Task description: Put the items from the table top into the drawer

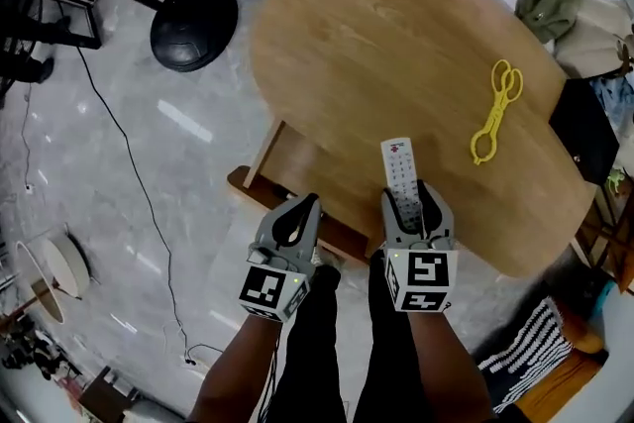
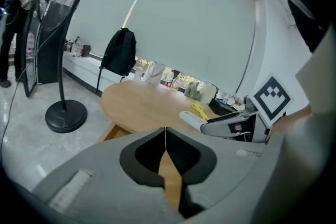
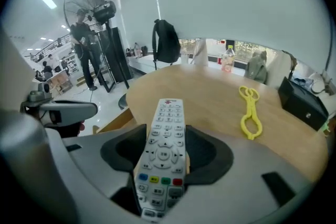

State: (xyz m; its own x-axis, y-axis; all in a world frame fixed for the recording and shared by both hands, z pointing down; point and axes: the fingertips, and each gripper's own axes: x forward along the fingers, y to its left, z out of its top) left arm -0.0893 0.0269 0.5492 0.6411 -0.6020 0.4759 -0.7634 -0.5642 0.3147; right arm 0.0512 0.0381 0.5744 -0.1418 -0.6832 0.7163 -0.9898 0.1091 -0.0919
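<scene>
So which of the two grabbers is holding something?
The right gripper: its jaws clamp the white remote. The left gripper has its jaws pressed together with nothing between them.

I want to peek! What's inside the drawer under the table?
Only bare wood shows in the open drawer. The table covers its back part and the left gripper hides a corner, so things there can't be seen.
</scene>
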